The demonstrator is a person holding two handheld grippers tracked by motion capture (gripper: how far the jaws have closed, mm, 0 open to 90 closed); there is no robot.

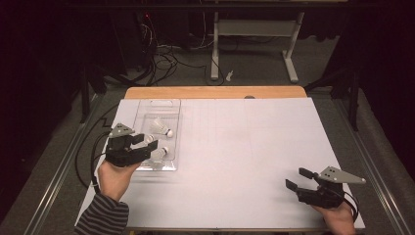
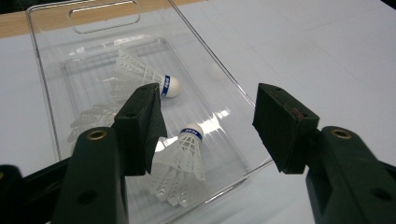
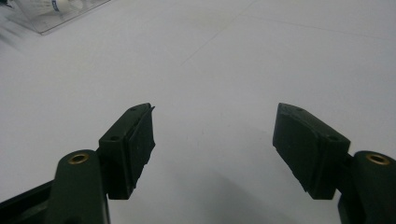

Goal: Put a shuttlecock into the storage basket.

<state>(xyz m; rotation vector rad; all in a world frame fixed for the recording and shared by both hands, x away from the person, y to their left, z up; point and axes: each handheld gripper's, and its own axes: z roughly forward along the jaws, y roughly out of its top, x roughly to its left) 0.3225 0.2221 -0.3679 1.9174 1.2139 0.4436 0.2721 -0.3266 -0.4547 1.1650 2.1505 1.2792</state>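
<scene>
Risk: left gripper (image 2: 205, 135), fingers spread over near shuttlecock (image 2: 184, 163) in tray (image 2: 42, 70), could crush feathers; right gripper (image 3: 212, 149) at 5 o'clock spread, empty.

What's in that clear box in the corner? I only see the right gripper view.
Observer: Shuttlecocks. I can count two cork tips in the tray.
Operator: Is the other gripper grabbing one?
Observer: No. The left gripper is open over the near shuttlecock, not pinching it.
Operator: Where's the other one?
Observer: The far shuttlecock lies on its side, closer to the tray's handle.
</scene>
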